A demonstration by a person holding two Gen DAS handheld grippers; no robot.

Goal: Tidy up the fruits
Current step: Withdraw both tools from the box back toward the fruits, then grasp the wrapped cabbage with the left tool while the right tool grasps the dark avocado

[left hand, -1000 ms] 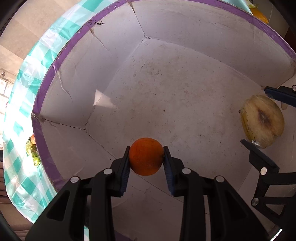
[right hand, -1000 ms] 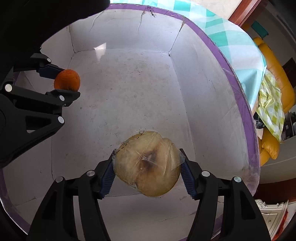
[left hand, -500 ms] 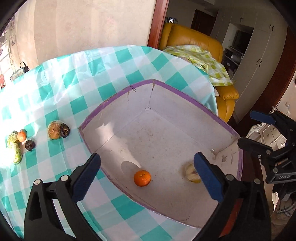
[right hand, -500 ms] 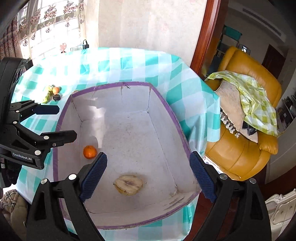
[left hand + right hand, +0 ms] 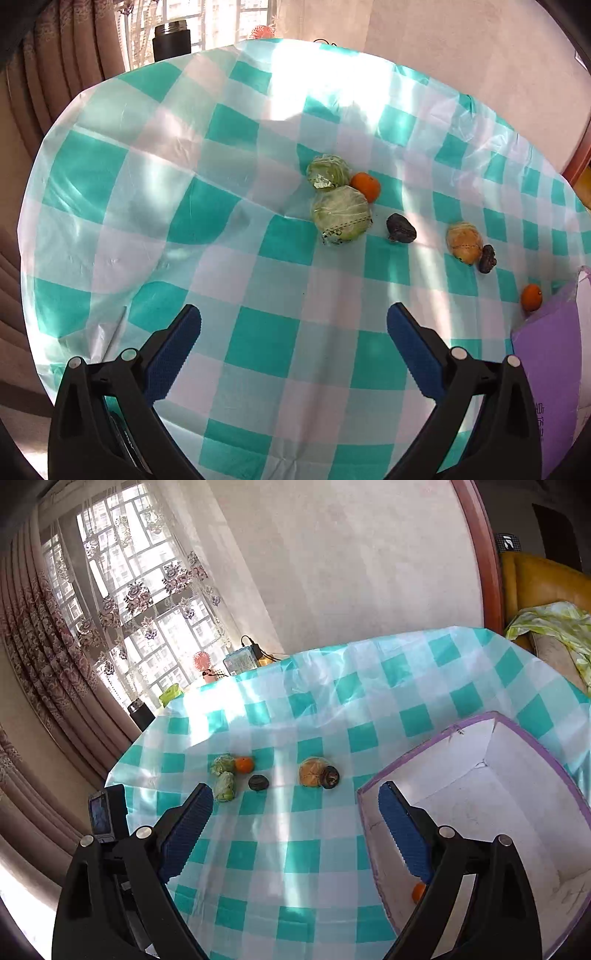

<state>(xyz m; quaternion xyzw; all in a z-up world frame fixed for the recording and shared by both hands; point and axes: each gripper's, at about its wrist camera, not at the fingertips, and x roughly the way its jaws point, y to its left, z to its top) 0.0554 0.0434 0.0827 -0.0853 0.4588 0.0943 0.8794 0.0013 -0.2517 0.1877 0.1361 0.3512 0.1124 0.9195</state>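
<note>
On the teal-checked tablecloth (image 5: 258, 258) lie two wrapped green fruits (image 5: 340, 218) (image 5: 328, 171), an orange (image 5: 365, 186), a dark fruit (image 5: 400, 228), a wrapped tan fruit (image 5: 464, 242) with a second dark fruit (image 5: 487, 259), and an orange (image 5: 531, 296) by the purple-rimmed white box (image 5: 546, 369). My left gripper (image 5: 293, 350) is open and empty above the cloth. My right gripper (image 5: 295, 827) is open and empty. In the right wrist view the box (image 5: 443, 738) holds an orange (image 5: 418, 891), partly hidden by my finger.
A dark flask (image 5: 171, 38) stands at the table's far edge by the curtained window. Small items, a fan (image 5: 202, 662) and a charger (image 5: 255, 651), sit on the sill. A yellow armchair (image 5: 543, 579) with a green cloth stands at the right.
Both grippers let go of the orange and the wrapped tan fruit in the box, opened wide, rose out and swung left toward the fruits on the cloth.
</note>
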